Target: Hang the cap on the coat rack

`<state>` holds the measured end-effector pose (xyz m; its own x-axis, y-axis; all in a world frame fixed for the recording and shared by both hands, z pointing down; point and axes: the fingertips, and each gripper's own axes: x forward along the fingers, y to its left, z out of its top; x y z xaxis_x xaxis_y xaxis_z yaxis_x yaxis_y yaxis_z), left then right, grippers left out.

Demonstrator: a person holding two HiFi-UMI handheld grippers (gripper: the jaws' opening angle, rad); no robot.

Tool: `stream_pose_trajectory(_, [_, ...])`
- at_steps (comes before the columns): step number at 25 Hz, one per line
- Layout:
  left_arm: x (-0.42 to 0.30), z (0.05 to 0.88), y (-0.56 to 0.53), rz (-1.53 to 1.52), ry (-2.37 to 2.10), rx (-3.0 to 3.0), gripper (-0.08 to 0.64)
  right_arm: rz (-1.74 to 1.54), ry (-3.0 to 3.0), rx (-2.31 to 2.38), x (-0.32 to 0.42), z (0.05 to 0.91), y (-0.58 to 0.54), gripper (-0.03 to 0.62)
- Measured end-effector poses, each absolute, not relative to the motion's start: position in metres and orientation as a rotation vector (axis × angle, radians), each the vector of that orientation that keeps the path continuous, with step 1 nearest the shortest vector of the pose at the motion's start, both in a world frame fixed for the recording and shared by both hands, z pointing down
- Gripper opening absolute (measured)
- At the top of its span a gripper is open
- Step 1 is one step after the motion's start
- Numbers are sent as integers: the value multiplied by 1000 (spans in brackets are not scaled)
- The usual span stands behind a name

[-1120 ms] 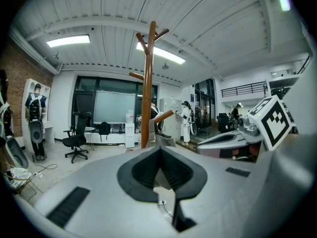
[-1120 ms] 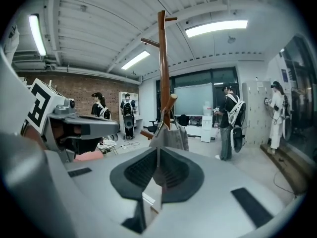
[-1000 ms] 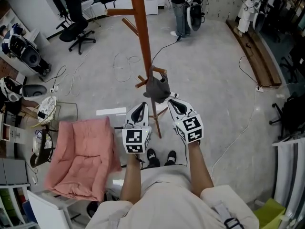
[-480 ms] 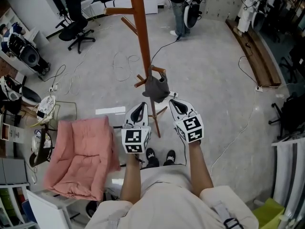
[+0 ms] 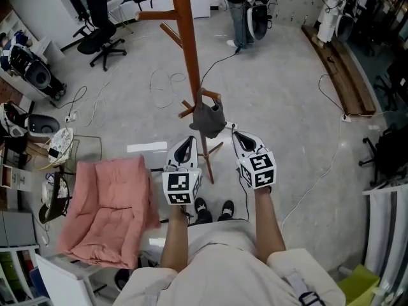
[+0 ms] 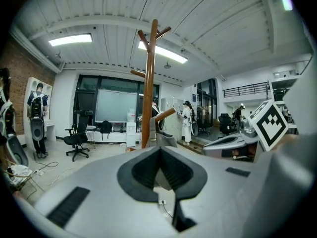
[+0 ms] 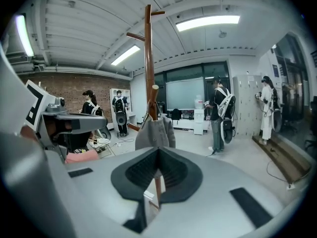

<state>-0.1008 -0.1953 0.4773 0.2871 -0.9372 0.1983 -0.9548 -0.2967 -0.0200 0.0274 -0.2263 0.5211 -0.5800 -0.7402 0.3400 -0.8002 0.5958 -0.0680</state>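
Observation:
The grey cap [image 5: 207, 118] hangs on a low peg of the brown wooden coat rack [image 5: 189, 50]. No gripper touches it. In the head view my left gripper [image 5: 187, 146] sits just below and left of the cap, and my right gripper [image 5: 241, 138] is to the cap's lower right. Both have their jaws together with nothing between them. The left gripper view has the rack [image 6: 148, 83] straight ahead and the cap [image 6: 161, 140] just above my left gripper [image 6: 159, 150]. In the right gripper view the cap [image 7: 154, 132] hangs against the pole [image 7: 148, 58], right above my right gripper [image 7: 157, 150].
A pink cushioned seat [image 5: 111, 209] stands at the lower left. A black office chair [image 5: 102, 40] and loose cables [image 5: 167, 85] are farther back. A person [image 5: 241, 11] stands beyond the rack. The rack's feet [image 5: 213, 152] spread out between my grippers.
My right gripper has drifted slightly to the right. The cap stays on its peg and the left gripper has hardly moved.

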Motion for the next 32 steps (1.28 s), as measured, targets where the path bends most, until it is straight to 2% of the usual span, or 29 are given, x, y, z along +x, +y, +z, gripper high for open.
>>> stream_pose_trajectory(32, [-125, 480, -196, 248, -1858, 2379, 8, 304, -2640, 1142, -14, 514, -220, 3])
